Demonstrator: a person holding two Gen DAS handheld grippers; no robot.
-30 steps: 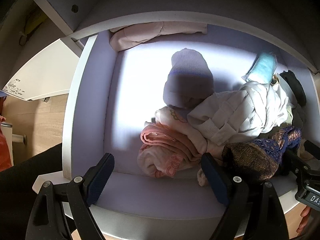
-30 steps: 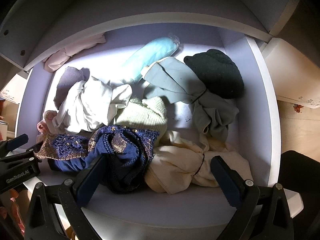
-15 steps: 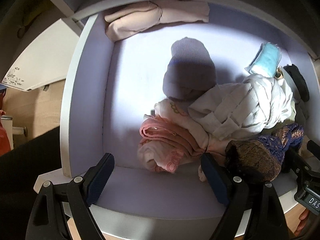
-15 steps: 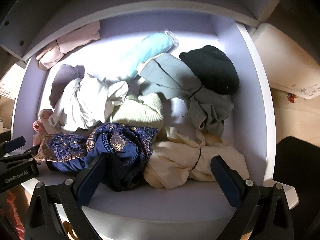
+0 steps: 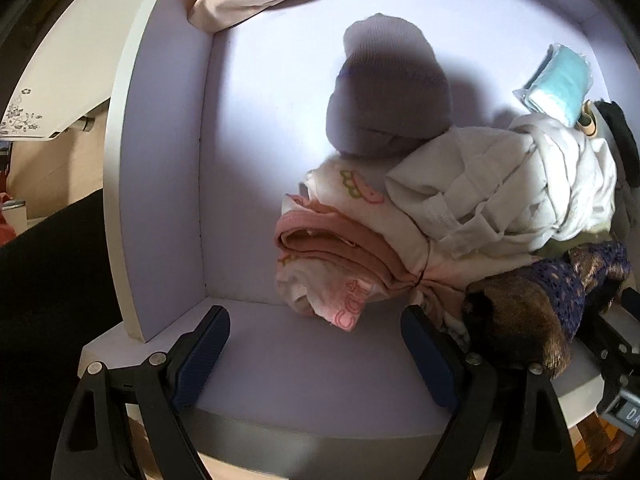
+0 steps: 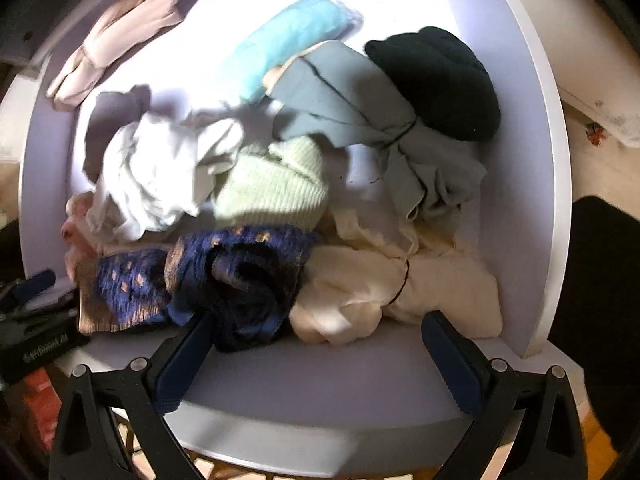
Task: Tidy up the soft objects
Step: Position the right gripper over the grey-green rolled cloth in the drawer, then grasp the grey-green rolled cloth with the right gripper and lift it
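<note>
A pale lilac drawer (image 5: 160,200) holds a heap of soft clothes. In the left wrist view my left gripper (image 5: 316,356) is open at the drawer's front edge, just short of a tied pink and white bundle (image 5: 336,256). Behind the bundle lie a grey beanie (image 5: 388,92) and a white garment (image 5: 504,184). In the right wrist view my right gripper (image 6: 320,356) is open; its left finger (image 6: 180,364) touches a blue and gold lace cloth (image 6: 224,276), and a cream tied bundle (image 6: 396,288) lies between the fingers. Nothing is held.
Further back lie a pale green knit hat (image 6: 272,184), a grey-green tied cloth (image 6: 372,120), a black beanie (image 6: 440,80), a light blue packet (image 6: 288,40) and a beige folded cloth (image 6: 116,36). Bare drawer floor (image 5: 256,140) shows at the left. A white cabinet panel (image 5: 52,92) stands left.
Both grippers have moved forward and down toward the drawer, so the clothes look larger and nearer. Both stay open, and the clothes have not moved.
</note>
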